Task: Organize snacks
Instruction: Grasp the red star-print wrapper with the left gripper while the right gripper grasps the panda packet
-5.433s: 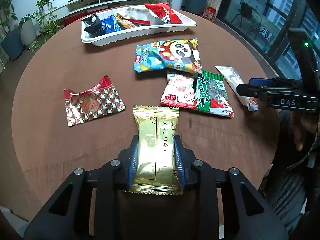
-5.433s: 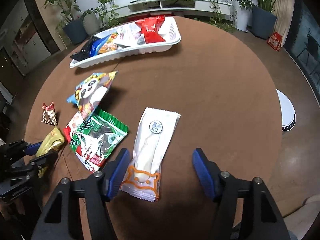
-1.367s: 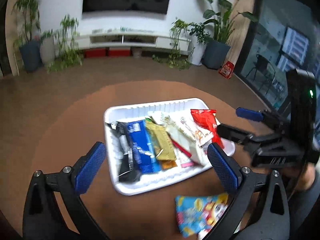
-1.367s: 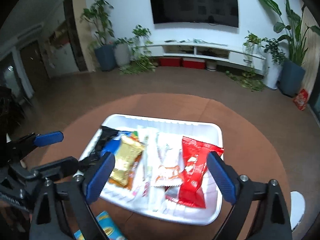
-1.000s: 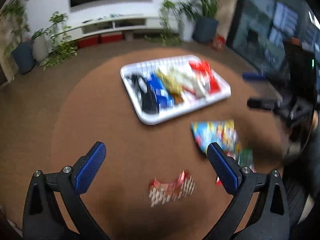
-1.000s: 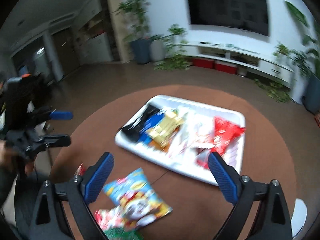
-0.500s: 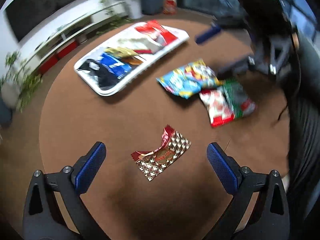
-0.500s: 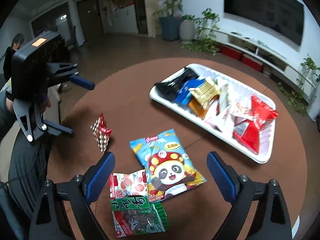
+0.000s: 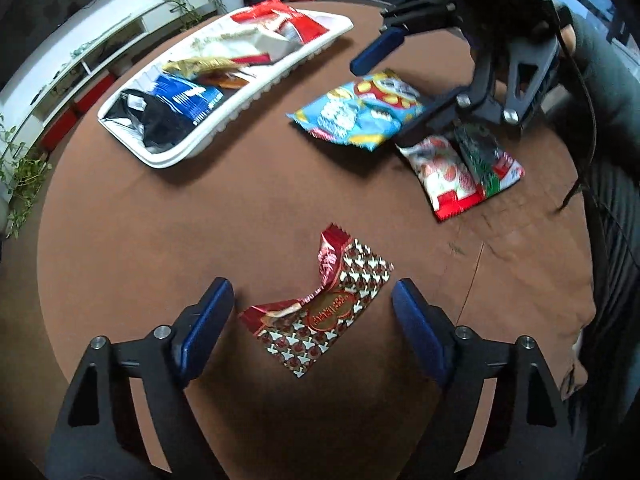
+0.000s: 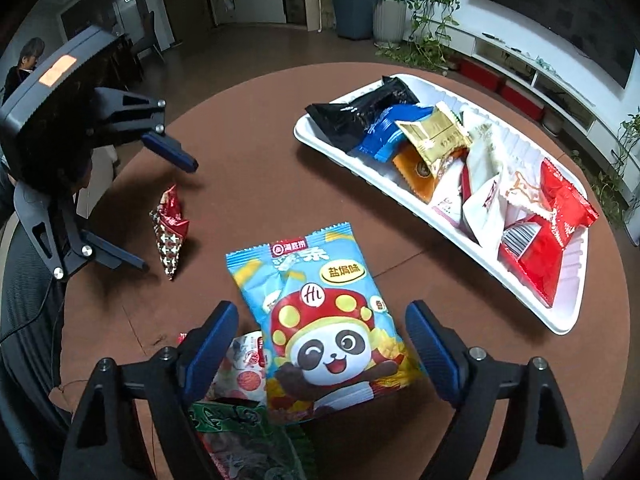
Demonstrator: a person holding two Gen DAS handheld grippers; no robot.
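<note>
Half a second back, both views stood higher over the round brown worktop [image 9: 168,216], with the jaws spread wider; now lower and closer in, jaws of both closing.

Left gripper [image 9: 312,312]: jaws apart and narrowing, straddling the red-and-gold patterned candy wrapper [image 9: 320,304], which lies flat and crumpled between the blue pads [image 9: 206,320], touching neither. Earlier seen well ahead of the pads; now right between them.

Right gripper [image 10: 320,344]: jaws apart and narrowing over the blue panda snack bag [image 10: 320,320], lower half of the bag between the pads, no contact visible. Earlier seen ahead of the fingertips; now partly inside the gap. Beside and under the bag's lower left edge, a red-and-white strawberry packet [image 10: 242,372] and a green packet [image 10: 240,432], overlapping.

White tray [image 10: 516,276] further out, well apart from both grippers, already holding a black packet [image 10: 352,114], a blue packet [image 10: 390,130], a gold packet [image 10: 436,134], white packets and a red bag [image 10: 552,236].

From the left wrist view, right gripper [image 9: 416,88] above the panda bag [image 9: 360,110]; tray [image 9: 248,88] beyond.
</note>
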